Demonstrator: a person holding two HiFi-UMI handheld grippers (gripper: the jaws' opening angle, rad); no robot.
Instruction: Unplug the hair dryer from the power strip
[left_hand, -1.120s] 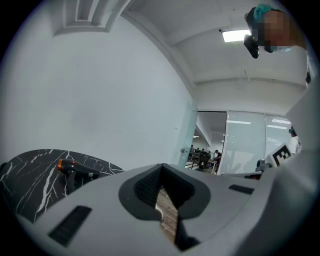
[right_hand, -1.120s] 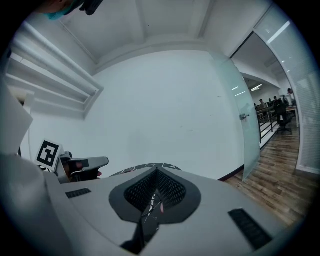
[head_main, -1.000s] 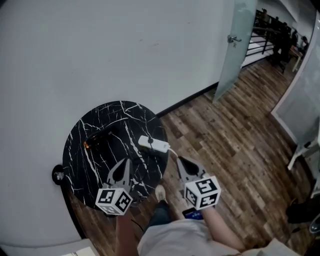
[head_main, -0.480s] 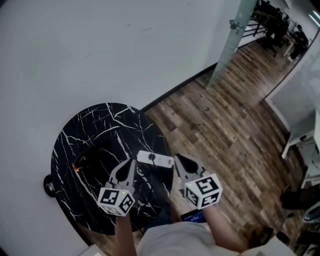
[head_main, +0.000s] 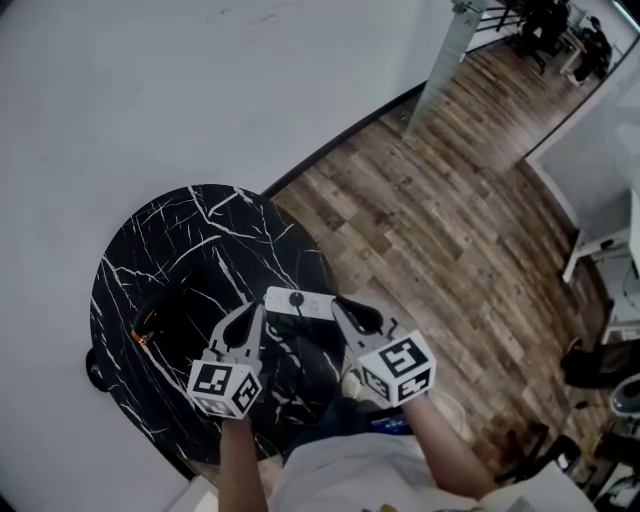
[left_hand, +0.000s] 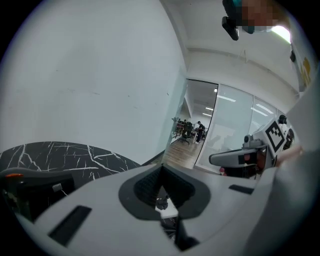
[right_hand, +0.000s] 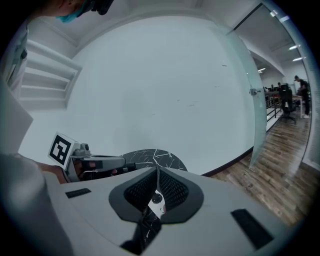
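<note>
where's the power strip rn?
Head view, centre: power strip lies on the black round table near its right edge, between the left gripper and right gripper tips.

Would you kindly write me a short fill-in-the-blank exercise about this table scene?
The white power strip lies on a round table that is ____ with white veins.
The left tongs and the right tongs both have their jaws ____.
The floor is laid with ____ planks.
Missing words: black, shut, wooden.
</note>
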